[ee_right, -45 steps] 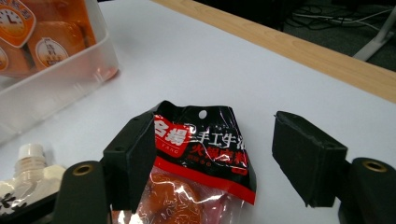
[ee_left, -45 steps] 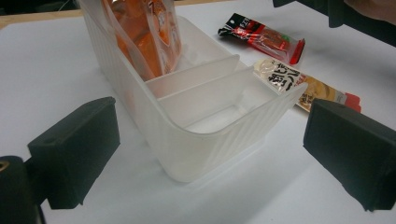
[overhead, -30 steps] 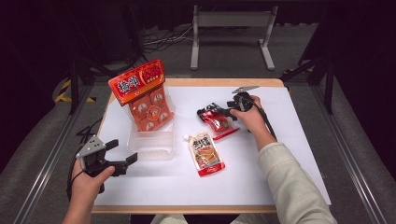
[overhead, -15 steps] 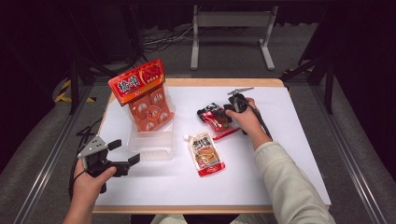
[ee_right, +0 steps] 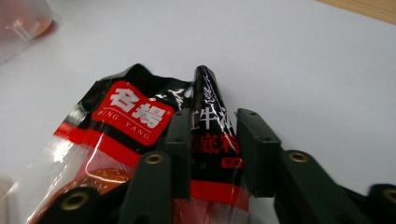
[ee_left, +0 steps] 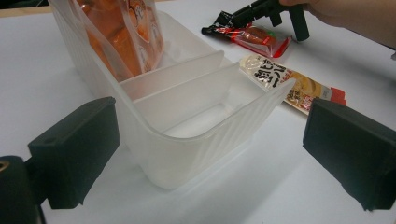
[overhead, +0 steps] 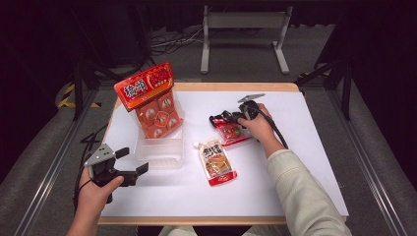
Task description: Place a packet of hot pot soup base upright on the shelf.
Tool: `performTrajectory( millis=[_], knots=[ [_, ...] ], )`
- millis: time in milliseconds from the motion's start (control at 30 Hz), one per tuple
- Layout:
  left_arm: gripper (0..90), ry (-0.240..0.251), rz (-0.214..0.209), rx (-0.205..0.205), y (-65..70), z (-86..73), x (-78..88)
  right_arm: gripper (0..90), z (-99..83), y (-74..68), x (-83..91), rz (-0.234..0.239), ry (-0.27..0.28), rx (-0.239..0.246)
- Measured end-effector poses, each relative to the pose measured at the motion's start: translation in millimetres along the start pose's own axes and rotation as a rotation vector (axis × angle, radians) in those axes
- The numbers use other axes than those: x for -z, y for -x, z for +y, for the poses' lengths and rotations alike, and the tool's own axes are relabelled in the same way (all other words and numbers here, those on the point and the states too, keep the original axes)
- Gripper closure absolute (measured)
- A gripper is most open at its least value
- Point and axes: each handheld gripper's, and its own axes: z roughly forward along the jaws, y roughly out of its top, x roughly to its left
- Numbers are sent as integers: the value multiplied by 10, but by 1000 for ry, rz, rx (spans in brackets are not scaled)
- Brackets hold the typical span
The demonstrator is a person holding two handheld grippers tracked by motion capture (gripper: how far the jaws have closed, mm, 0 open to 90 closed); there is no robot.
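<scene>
On the white surface [overhead: 305, 147] sits your clear bin [overhead: 160, 150], with a big orange packet [overhead: 150, 101] standing in its far part. Near it lie two smaller packets, well apart from the bin. Your right claw [overhead: 220, 118] has just been closing, and its jaws now pinch the black top edge of the red-and-black packet [ee_right: 140, 121]. A second ago those jaws stood wide around that edge. I think this means the pick-up has started, and you can lift the packet toward the bin next. The yellow sauce packet [overhead: 216, 162] lies flat where it did before. Your left claw [overhead: 129, 162] stays open by the bin's near end, holding nothing.
</scene>
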Motion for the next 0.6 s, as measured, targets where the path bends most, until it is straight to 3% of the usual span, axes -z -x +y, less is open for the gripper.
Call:
performTrajectory(
  millis=[100, 200, 400, 600],
  knots=[
    [46, 0, 1, -2, -7, -2, 1, 857, 35, -26, 55, -3, -32, 9],
    [46, -1, 4, 8, -22, -13, -2, 881, 69, -64, 112, -24, -61, 24],
    [48, 4, 5, 10, -25, -5, 5, 882, 73, -26, 268, 31, 4, -39],
    [76, 32, 9, 1, -5, 23, 27, 883, 97, -21, 460, 60, 77, -50]
  ],
)
